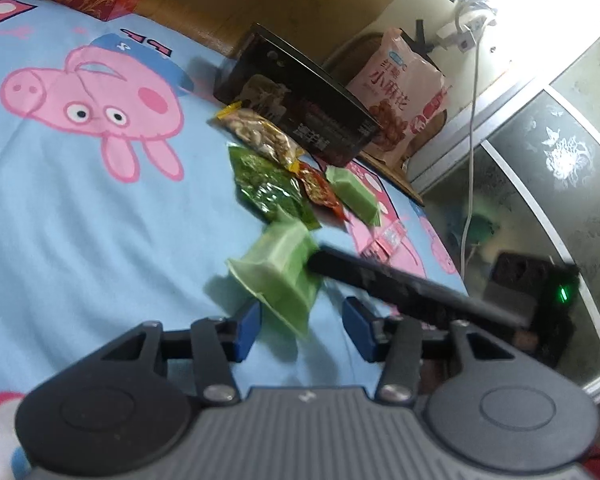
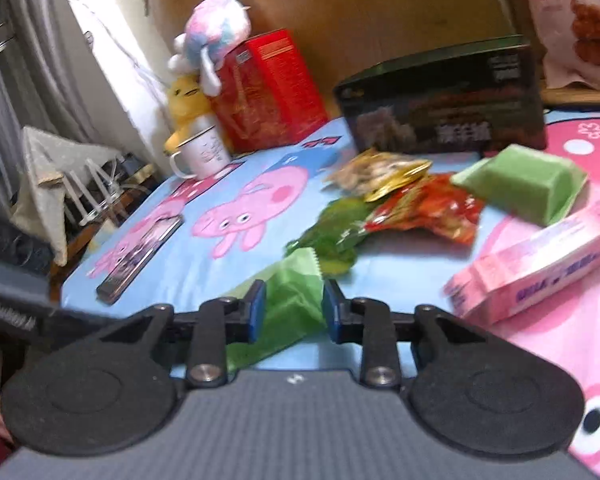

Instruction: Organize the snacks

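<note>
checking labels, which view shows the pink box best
The right wrist view: the pink box lies close at the right, its long side and printed end visible, though blurred. The left wrist view shows it only small and far, beyond the right gripper's finger.

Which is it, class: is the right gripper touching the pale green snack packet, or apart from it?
Touching. The right wrist view shows the right gripper with both blue pads against the pale green snack packet.

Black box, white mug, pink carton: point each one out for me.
black box (image 2: 452, 108), right wrist view, front face.
white mug (image 2: 206, 152), right wrist view, side wall.
pink carton (image 2: 540, 256), right wrist view, long side panel.
</note>
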`<state>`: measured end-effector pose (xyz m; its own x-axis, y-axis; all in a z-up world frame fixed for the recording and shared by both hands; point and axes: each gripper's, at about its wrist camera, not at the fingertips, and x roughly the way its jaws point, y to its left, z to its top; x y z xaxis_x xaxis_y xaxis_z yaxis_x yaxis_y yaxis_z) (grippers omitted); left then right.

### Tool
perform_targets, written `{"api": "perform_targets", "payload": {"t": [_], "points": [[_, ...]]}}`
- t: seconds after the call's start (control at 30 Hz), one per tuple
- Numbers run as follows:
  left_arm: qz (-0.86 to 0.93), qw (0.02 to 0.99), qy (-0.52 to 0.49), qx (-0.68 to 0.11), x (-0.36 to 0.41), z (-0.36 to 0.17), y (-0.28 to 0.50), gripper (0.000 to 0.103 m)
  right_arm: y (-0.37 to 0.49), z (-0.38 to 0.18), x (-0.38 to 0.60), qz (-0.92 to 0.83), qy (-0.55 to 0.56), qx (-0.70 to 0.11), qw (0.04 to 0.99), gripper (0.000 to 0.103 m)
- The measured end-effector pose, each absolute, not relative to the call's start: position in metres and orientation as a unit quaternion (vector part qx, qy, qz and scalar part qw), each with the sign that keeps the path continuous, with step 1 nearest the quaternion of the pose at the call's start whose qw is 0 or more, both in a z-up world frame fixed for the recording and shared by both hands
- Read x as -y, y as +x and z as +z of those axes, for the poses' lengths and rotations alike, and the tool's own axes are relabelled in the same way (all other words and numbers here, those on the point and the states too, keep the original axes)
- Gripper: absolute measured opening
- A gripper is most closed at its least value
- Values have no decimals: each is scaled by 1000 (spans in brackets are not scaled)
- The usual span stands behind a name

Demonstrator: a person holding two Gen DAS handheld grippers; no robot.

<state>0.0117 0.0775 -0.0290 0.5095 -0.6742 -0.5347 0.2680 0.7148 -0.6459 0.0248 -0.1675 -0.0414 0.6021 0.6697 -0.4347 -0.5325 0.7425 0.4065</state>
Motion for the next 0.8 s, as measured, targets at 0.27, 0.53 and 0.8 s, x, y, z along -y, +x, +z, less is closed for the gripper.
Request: {"api": "perform_targets", "payload": {"t": [0.27, 0.53, 0.8], "points": [[-253, 836, -275, -401, -102, -28, 27, 49, -19, -38, 155, 386, 36, -276, 880, 38], [-261, 840, -266, -395, -101, -26, 22, 58, -31, -37, 156, 349, -43, -245, 904, 52], [-273, 844, -245, -392, -92, -24, 17, 61, -25, -46, 139, 338, -88, -242, 905, 53]]}}
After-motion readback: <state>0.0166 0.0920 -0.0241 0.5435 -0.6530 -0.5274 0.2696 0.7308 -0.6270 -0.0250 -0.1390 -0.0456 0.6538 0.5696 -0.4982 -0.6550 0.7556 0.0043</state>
